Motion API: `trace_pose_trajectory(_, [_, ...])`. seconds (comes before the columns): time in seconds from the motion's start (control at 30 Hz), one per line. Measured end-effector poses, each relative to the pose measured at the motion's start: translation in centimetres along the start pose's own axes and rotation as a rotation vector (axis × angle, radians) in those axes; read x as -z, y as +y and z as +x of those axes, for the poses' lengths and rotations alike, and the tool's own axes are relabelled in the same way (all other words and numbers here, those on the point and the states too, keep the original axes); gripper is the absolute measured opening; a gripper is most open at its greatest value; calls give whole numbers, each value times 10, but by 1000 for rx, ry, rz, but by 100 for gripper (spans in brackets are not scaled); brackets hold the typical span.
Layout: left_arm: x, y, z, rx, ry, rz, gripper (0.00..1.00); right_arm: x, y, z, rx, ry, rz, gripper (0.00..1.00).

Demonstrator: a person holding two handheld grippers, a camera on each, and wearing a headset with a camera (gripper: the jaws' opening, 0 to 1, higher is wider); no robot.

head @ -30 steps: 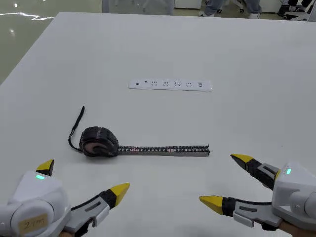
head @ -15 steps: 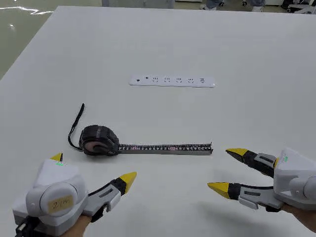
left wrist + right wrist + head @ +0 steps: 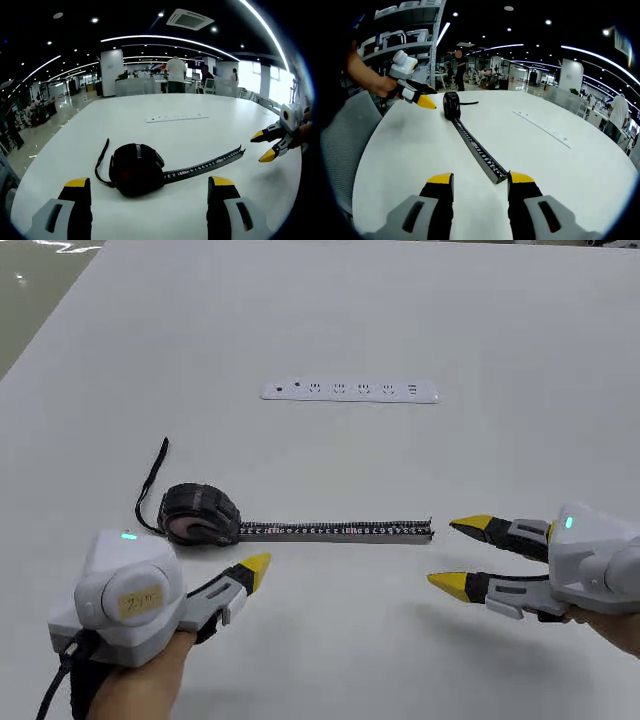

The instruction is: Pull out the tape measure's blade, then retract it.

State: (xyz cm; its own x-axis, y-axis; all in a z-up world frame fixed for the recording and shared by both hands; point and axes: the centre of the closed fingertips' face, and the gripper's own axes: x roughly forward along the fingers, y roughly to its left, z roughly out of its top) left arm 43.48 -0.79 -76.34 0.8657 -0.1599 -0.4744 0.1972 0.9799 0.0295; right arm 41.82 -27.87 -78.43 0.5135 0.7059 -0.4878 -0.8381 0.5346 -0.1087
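Toward the bench's near-left edge: tape measure [image 3: 200, 514] lies with blade [image 3: 340, 531] out flat. Hook [image 3: 430, 530] sits just off right gripper [image 3: 458, 552], jaws spread, empty. Left gripper [image 3: 149, 182] is spread too, near the case. Risks: blade whips back if the lock slips, or the unpinned case skids. Sticker [image 3: 138, 602] on left gripper and blade numerals unreadable.

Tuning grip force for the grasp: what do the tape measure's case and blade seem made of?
Round black tape measure case: likely plastic, perhaps rubber-clad; matte, segmented shell, dull reddish side panel. Thin dark printed blade: probably coated steel; it lies straight on the white table, with pale scale marks.
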Motion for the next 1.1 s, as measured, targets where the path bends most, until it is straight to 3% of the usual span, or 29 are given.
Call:
trace_pose_trajectory(0.57, [-3, 11, 29, -42, 33, -40, 86, 6, -20, 21, -74, 70, -67, 30])
trace_pose_trajectory(1.1, [1, 19, 48, -71, 76, -80, 80, 19, -23, 38, -147, 132, -84, 18])
